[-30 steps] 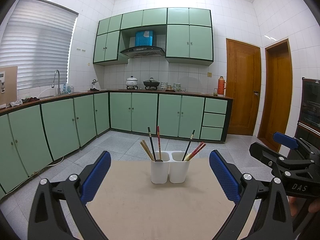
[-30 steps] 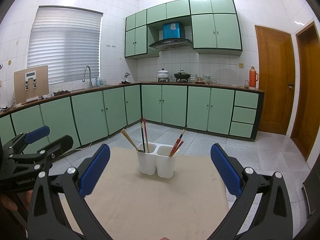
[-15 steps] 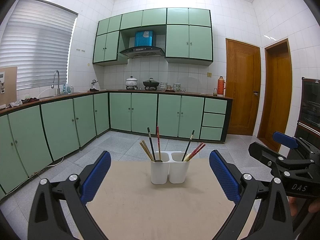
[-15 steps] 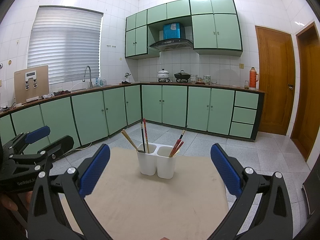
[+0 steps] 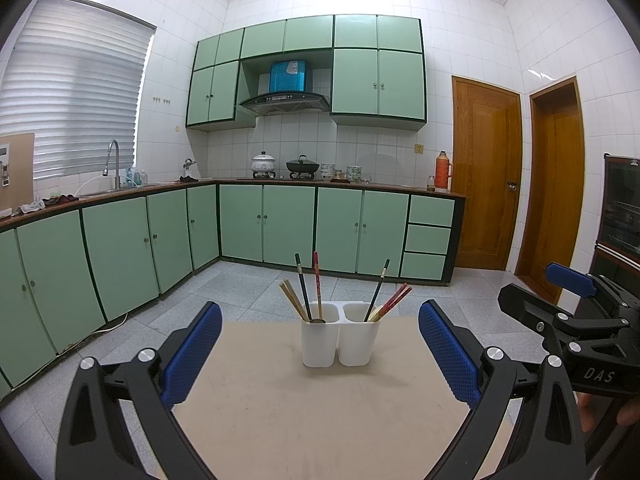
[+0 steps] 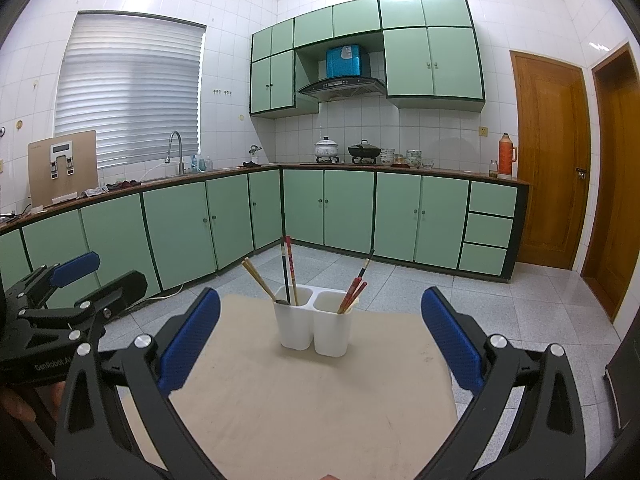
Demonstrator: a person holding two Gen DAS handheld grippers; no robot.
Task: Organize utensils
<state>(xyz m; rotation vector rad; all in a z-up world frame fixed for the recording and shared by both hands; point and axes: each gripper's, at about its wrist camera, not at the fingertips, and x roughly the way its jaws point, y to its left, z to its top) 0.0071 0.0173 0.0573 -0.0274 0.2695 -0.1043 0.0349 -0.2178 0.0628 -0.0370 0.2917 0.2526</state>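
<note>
I have a white two-cup utensil holder (image 5: 340,338) standing upright toward the far end of a beige table (image 5: 280,420), centred between my two sets of fingers in both views. It is smooth, glossy plastic, two rounded-square cups joined side by side. In the left cup I see a pair of pale wooden chopsticks (image 5: 293,299) leaning left, a black chopstick (image 5: 303,286) and a red patterned chopstick (image 5: 317,284) standing nearly upright, plus a dark rounded piece at the rim that is too small to identify. The right cup holds a black chopstick with a pale tip (image 5: 379,288) and red chopsticks (image 5: 396,300) leaning right.

The tabletop is matte, flat and lightly scuffed. My left gripper (image 5: 320,354) has its tongs spread wide with nothing between them; the blue pads (image 5: 192,356) are ribbed rubber on black angular arms with silver bolts. My right gripper (image 6: 320,340) is equally wide and empty, and from the left view it also appears at the right edge (image 5: 572,312).

Against the frames from half a second and a second ago, nothing has shifted: the holder, the chopsticks and both grippers keep the same positions.
</note>
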